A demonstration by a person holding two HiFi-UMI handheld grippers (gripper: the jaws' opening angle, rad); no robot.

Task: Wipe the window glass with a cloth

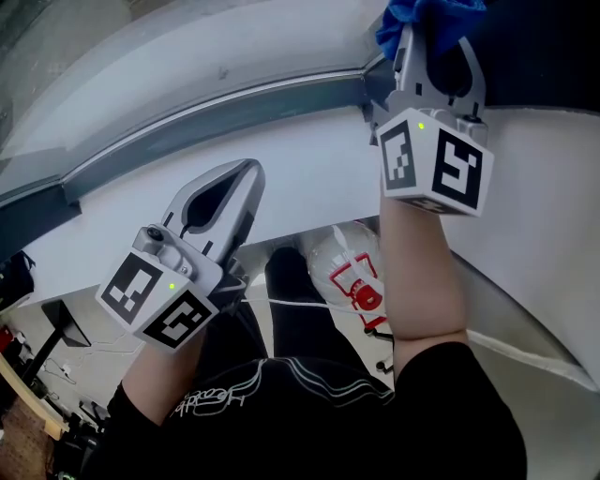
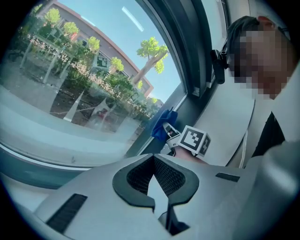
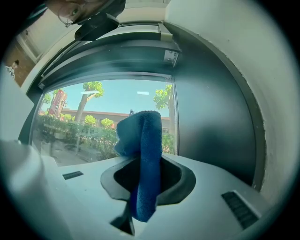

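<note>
A blue cloth [image 3: 146, 150] is clamped upright between the jaws of my right gripper [image 3: 143, 161], which is shut on it. In the head view that gripper [image 1: 433, 58] is raised at the top right, with the cloth [image 1: 412, 21] bunched at its tip near the corner of the dark window frame [image 1: 234, 111]. The window glass [image 3: 103, 117] shows trees and a building outside. My left gripper [image 1: 246, 176] hangs lower at the left, shut and empty, pointing at the white sill [image 1: 309, 159]. From the left gripper view, the cloth [image 2: 161, 123] sits near the glass [image 2: 84, 75].
A wide dark panel [image 3: 211, 122] stands right of the pane. Below, by the person's legs, lies a clear plastic bag with red print [image 1: 354, 274], with a white cable [image 1: 300, 302] crossing beside it. Clutter and cables lie on the floor at lower left [image 1: 56, 366].
</note>
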